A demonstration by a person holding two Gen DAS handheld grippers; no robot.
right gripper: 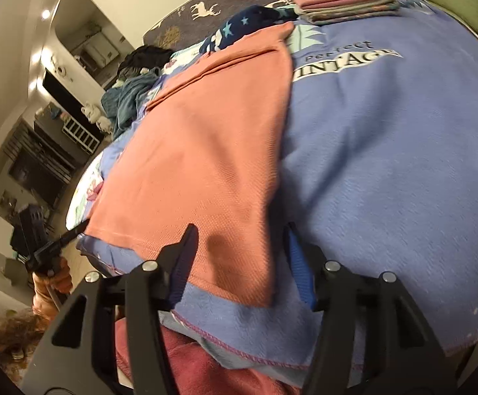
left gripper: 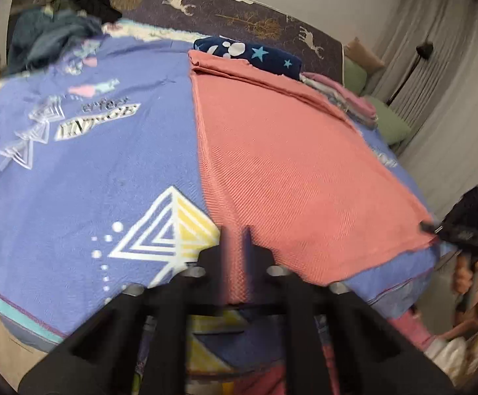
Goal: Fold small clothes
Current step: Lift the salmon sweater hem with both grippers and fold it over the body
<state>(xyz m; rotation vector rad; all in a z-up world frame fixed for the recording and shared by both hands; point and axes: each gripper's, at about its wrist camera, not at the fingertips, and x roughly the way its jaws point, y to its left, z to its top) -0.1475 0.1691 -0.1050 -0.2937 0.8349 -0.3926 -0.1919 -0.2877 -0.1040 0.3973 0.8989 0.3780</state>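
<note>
cloth (left gripper: 281,151): salmon, flat along bed's (left gripper: 84,177) near edge | handling: light, limp, you pinch hem corners | left gripper (left gripper: 235,240): clenched on near hem | right gripper (right gripper: 239,256): released, straddling corner

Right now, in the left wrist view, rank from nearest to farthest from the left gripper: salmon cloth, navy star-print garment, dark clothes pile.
1. salmon cloth: its near corner lies between the left gripper fingers, spreading ahead and right.
2. navy star-print garment: just beyond the cloth's far folded edge, centre-right.
3. dark clothes pile: far left, by the headboard.
</note>
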